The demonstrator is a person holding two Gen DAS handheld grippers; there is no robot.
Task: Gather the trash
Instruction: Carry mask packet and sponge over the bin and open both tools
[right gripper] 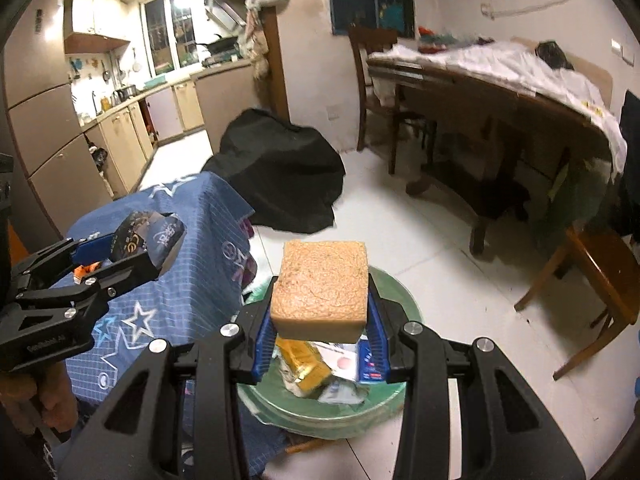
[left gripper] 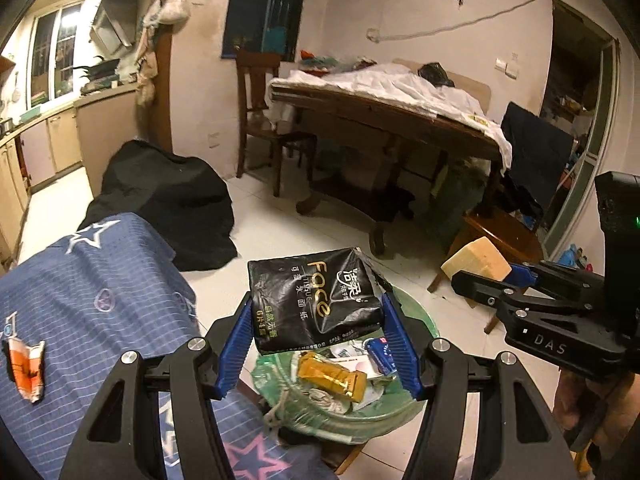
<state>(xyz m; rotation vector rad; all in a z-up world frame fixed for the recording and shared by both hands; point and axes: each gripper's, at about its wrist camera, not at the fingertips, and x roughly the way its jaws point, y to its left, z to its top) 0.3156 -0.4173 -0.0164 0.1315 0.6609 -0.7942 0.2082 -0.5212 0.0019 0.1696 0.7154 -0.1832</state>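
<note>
My left gripper (left gripper: 318,312) is shut on a black tissue pack (left gripper: 314,302) printed "Face", held above a green-lined trash bin (left gripper: 390,412) on the floor. The bin holds a gold wrapper (left gripper: 332,376), a blue packet and crumpled paper. My right gripper (right gripper: 320,312) is shut on a tan sponge block (right gripper: 322,290), also over the trash bin (right gripper: 394,400). In the left wrist view the right gripper (left gripper: 486,280) and its sponge (left gripper: 478,258) show at the right. The left gripper (right gripper: 132,252) with the tissue pack (right gripper: 150,240) shows at the left of the right wrist view.
A blue star-print cloth (left gripper: 92,304) covers a surface left of the bin, with an orange wrapper (left gripper: 26,368) on it. A black covered bundle (left gripper: 168,200) sits on the white tile floor. A wooden table (left gripper: 392,120) with white cloth, chairs and a stool (right gripper: 600,272) stand behind.
</note>
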